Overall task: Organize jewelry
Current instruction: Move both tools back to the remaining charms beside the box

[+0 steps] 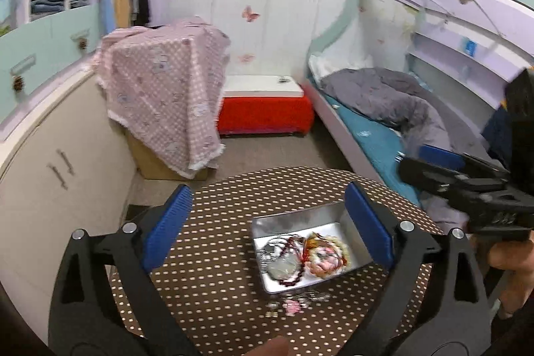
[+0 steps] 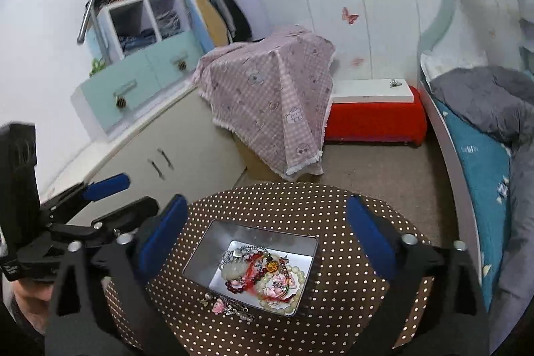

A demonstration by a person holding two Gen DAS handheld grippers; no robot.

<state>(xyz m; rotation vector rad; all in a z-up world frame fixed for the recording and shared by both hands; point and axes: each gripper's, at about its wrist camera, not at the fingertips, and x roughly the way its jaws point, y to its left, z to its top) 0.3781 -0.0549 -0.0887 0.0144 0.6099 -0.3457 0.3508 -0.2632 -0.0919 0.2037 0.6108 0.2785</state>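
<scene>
While both tools hang above the small round table point(image 2: 333, 272) with its brown dotted cloth, neither one carries anything. From its own camera the left gripper point(image 1: 267, 222) shows its blue pads spread wide, with only the table and the metal tin point(image 1: 267, 226) visible through the gap beyond them. The right gripper point(image 2: 263, 239) is equally spread, its pads framing the same tin from the other side, and nothing sits between them.

That tin lies just ahead of and below both sets of fingertips, roughly centred for the right tool and a little towards the right pad for the left one. Heaped in its near half is the jewelry point(image 2: 263, 276): a cream bead bracelet, dark red beads, red cord, a pale pendant and silvery chain, all tangled together. I judge the shallow open tin is there to keep the pieces gathered and reachable from above.

A few loose pieces point(image 2: 230, 307), one of them pink, lie on the cloth touching or just outside the tin's near edge, closer to the grippers than the heap. They look like what is left to collect.

With both tools apart and angled down at the tin, they seem placed for choosing a next pick; the small strays would call for a careful, low pinch.
</scene>
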